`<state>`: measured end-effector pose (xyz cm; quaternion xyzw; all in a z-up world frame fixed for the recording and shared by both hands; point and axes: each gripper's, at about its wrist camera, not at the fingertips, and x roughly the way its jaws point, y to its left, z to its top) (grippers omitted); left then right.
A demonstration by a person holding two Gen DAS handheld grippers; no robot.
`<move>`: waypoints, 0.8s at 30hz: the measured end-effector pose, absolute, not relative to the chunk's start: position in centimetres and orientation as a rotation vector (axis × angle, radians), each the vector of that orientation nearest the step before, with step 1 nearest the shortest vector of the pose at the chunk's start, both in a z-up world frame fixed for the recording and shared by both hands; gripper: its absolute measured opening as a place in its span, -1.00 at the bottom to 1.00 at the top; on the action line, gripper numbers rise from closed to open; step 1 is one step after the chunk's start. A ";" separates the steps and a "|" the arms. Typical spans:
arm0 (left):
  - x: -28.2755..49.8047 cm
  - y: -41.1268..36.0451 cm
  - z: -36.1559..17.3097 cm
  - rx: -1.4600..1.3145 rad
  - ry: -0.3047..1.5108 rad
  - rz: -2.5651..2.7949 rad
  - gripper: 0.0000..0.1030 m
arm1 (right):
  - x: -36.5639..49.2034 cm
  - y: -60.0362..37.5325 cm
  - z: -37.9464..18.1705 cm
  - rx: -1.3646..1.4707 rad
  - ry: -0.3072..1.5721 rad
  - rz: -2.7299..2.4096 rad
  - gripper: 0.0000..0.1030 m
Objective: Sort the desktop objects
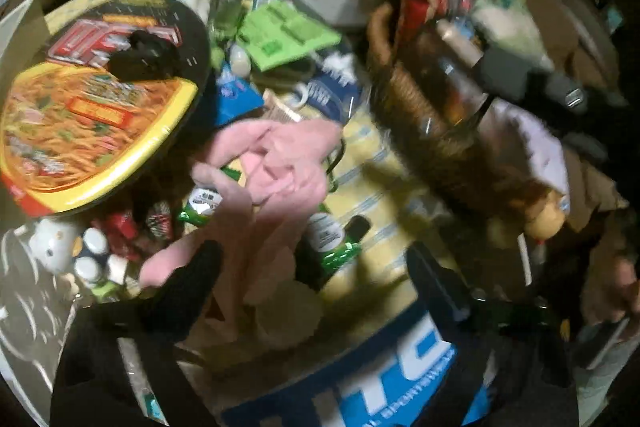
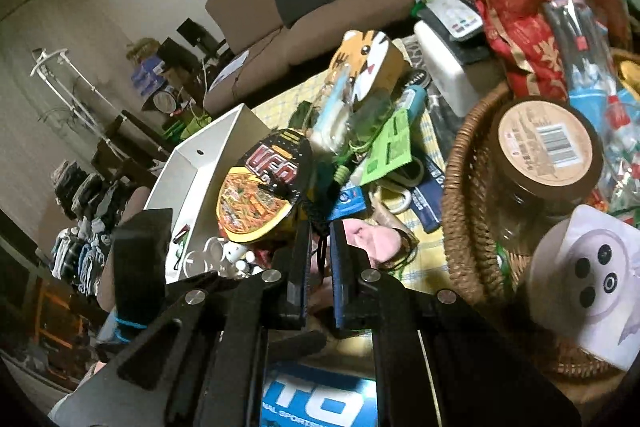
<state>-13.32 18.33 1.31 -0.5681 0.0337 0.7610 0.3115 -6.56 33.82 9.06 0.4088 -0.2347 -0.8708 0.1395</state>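
Observation:
My left gripper (image 1: 316,267) hangs open over the cluttered table. Its two black fingers straddle a pink soft item (image 1: 280,155) and a green bottle (image 1: 332,239), and the pads are not pressing on either. The picture is blurred. My right gripper (image 2: 321,251) is shut on a thin black cord (image 2: 318,227). The cord runs up towards a black object lying on the lid of a round instant noodle cup (image 2: 260,195). The same cup (image 1: 92,123) sits at the left of the left wrist view. The pink item (image 2: 372,235) lies just beyond the right fingers.
A wicker basket (image 2: 464,187) at the right holds a brown-lidded jar (image 2: 548,143) and a white seal-faced roll (image 2: 584,279). A white open box (image 2: 192,163) stands left of the cup. A tiger-faced box (image 2: 368,59) stands behind, and a blue lettered box (image 2: 316,403) lies below the grippers.

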 end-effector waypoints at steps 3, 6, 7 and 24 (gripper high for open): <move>-13.9 18.8 0.5 -1.522 0.106 2.018 0.58 | -6.8 34.3 8.6 1.192 -0.685 -2.507 -0.83; -14.5 19.3 -0.4 -1.555 0.153 2.041 0.58 | -7.0 34.4 8.4 1.193 -0.686 -2.497 -0.83; -14.8 19.5 -0.9 -1.581 0.168 2.043 0.57 | -7.1 34.4 8.4 1.193 -0.686 -2.495 -0.83; -14.7 15.6 5.1 -1.424 -0.184 2.104 -0.82 | -6.9 34.2 8.5 1.186 -0.671 -2.488 -0.83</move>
